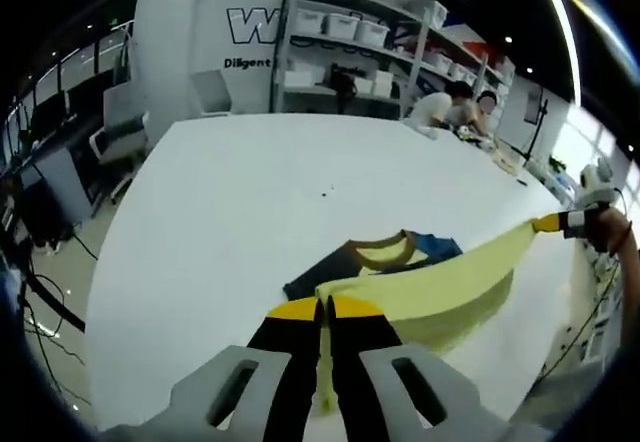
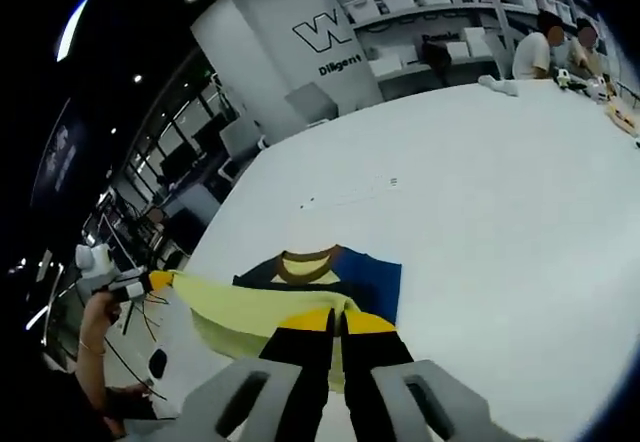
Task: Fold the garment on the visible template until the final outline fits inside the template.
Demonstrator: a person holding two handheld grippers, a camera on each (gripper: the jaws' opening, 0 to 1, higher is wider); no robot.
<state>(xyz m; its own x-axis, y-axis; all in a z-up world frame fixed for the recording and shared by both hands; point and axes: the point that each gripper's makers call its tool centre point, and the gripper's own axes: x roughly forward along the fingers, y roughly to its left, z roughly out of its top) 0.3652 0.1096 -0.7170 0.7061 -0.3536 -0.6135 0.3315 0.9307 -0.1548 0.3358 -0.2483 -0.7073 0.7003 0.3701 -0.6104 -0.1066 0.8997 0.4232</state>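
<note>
Left gripper view: chairs at left edge, beside the white surface that spans the frame centre. White wall with dark lettering upper left, shelving with white bins upper centre, two people seated at the surface's far edge, upper right. The left hand-held gripper rises from bottom centre, jaws pressed together on the yellow hem of the garment. The garment is a yellow shirt with a brown collar and navy and blue panels; it lies just above the jaws, centre to lower right, its yellow edge lifted and stretched taut toward the right. At right edge the right hand-held gripper pinches the other end of that edge, held by a hand.

Right gripper view: at left edge the left hand-held gripper, held by a hand, clamps the yellow fabric. The garment sits lower centre on the surface, collar up-frame, blue panel to the right, yellow edge raised. The right hand-held gripper at bottom centre is clamped on the yellow hem. Faint markings show on the surface above the garment, too faint to read. Lettered wall upper centre, shelves and people upper right.
</note>
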